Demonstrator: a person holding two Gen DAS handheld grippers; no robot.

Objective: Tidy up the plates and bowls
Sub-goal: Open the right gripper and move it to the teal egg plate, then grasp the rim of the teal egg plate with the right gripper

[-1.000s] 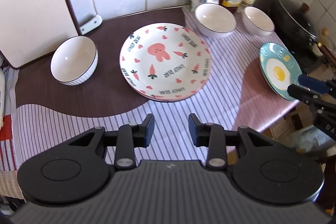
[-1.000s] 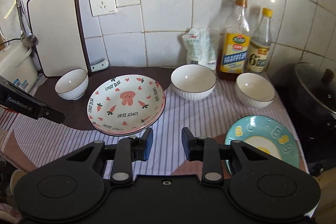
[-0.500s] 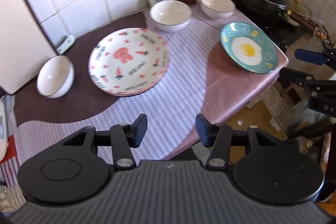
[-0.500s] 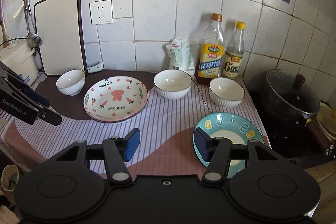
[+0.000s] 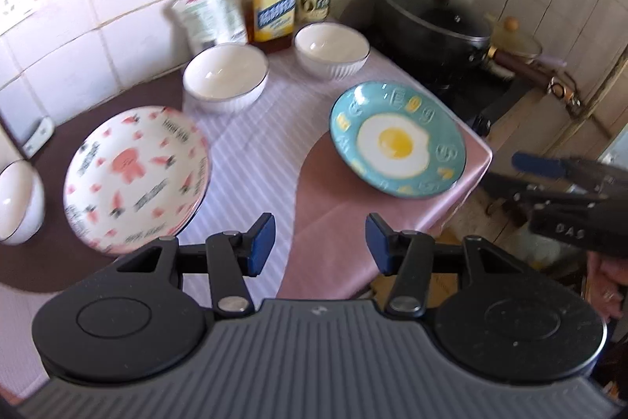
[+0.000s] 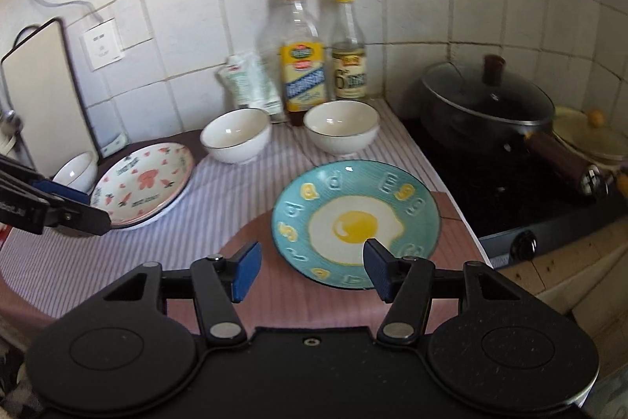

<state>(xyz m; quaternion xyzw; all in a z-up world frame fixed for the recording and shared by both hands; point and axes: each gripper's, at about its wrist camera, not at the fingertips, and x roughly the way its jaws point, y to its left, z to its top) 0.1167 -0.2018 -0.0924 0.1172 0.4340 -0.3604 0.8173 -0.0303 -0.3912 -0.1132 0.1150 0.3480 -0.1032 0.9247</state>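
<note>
Left of the egg plate [image 6: 355, 220] sits the pink plate [image 6: 143, 183]. Behind it stand two bowls [image 6: 235, 134] [image 6: 341, 126]. The left gripper [image 5: 318, 242] and right gripper [image 6: 312, 268] are both wide apart, holding nothing.

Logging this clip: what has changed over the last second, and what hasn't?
Both grippers opened wider; the right gripper closed in on the egg plate, and the left gripper swung right toward it. Nothing was grasped; the pink plate and bowls stayed put.

Black left tool [image 5: 318, 241], blue pads [image 5: 262, 244], silver screws
</note>
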